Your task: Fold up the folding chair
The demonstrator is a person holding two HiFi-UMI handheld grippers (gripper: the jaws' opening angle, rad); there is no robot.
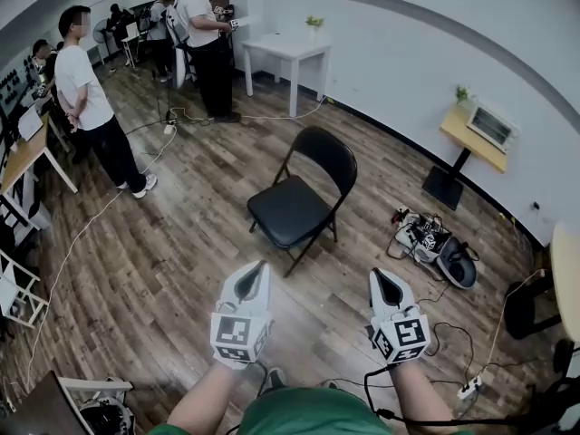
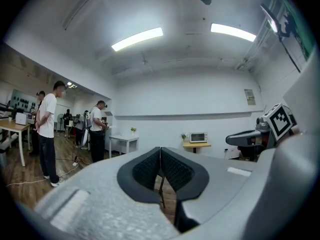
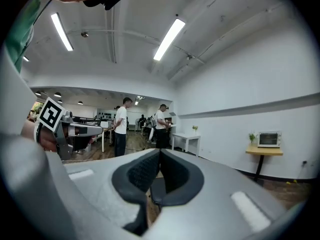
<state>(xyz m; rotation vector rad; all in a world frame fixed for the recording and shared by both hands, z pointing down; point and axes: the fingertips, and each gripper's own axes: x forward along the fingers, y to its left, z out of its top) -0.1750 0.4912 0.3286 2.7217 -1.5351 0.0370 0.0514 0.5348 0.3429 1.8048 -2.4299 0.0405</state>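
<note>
Left gripper closed | right gripper closed | folding chair: legs partly hidden

Bright, even light from ceiling tubes, glaring slightly; chair sharp; fisheye bending, black corners.

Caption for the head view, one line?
Left tool and right tool, both shut, face an unfolded black chair on a wood floor.
</note>
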